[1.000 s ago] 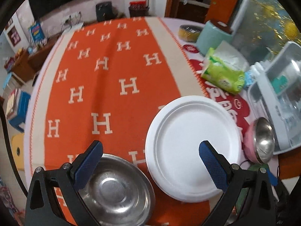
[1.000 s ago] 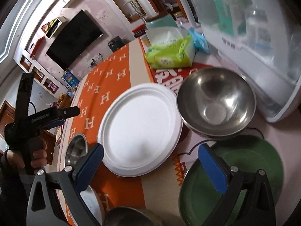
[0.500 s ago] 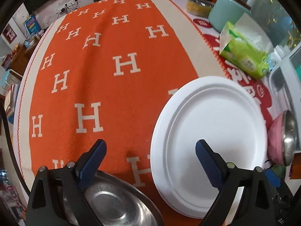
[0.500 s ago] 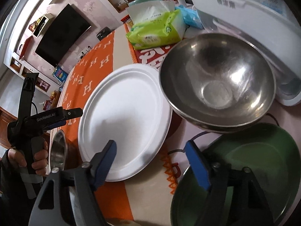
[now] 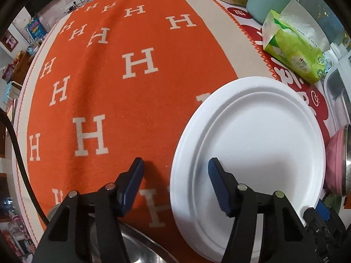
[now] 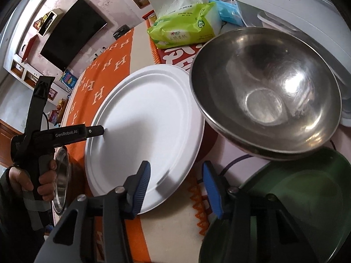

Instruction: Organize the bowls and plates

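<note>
The white paper plate [image 5: 250,153] lies at centre right of the left wrist view on the orange H-patterned cloth [image 5: 109,87]. The left gripper [image 5: 175,171] and right gripper [image 6: 175,175] have just been narrowing, each straddling a plate edge, neither pinching yet. Step: grasping the plate. Next, both must clamp its rim, then lift evenly.

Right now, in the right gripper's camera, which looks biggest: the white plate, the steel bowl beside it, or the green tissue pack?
1. white plate and steel bowl: they look about equal, and the bowl stands higher, nearer the lens, so no ranking.
2. green tissue pack: smallest, though farthest away.
</note>
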Motion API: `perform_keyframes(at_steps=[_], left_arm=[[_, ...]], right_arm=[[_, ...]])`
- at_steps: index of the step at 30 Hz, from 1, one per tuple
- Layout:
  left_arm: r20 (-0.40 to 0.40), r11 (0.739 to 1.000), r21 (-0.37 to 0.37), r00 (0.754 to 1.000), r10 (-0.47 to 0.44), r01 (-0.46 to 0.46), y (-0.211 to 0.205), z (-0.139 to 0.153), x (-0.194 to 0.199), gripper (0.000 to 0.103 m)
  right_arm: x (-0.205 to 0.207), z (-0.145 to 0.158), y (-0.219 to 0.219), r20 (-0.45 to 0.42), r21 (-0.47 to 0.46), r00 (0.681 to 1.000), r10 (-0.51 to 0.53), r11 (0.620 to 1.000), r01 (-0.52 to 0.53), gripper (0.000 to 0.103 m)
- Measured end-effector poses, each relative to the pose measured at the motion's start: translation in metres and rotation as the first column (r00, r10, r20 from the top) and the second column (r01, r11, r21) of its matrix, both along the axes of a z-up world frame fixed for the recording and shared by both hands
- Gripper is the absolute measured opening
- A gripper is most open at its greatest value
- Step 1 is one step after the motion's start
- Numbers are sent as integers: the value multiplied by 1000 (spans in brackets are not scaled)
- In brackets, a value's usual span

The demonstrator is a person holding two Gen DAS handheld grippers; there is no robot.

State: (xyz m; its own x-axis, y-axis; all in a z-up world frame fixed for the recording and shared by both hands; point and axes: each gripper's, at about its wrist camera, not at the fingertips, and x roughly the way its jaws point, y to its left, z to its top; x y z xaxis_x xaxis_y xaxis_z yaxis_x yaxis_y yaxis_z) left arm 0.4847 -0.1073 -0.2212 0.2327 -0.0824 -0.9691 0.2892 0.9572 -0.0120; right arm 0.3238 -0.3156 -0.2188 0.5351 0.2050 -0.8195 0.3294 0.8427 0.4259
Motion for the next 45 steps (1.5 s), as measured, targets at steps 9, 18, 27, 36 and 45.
perform_keyframes(at_steps=[9, 18, 27, 36, 45], left_arm=[[-8, 999, -41, 1000, -29, 28, -15, 0, -8, 45], [-19, 998, -66, 1000, -4, 3, -11, 7, -13, 43], [10, 994, -109, 1000, 28, -27, 1, 38, -22, 43], [64, 991, -125, 997, 48, -39, 13, 80, -41, 43], [111, 987, -153, 992, 59, -42, 26, 123, -77, 43]], right_arm=[[0, -2, -1, -1, 0, 1000, 9, 1000, -9, 26], [-3, 5, -3, 10, -6, 1000, 8, 1000, -8, 25], [-13, 21, -2, 36, -9, 999, 3, 1000, -3, 25], [-25, 46, 7, 72, -6, 997, 11, 1000, -11, 25], [-52, 80, 17, 124, -21, 992, 11, 1000, -9, 26]])
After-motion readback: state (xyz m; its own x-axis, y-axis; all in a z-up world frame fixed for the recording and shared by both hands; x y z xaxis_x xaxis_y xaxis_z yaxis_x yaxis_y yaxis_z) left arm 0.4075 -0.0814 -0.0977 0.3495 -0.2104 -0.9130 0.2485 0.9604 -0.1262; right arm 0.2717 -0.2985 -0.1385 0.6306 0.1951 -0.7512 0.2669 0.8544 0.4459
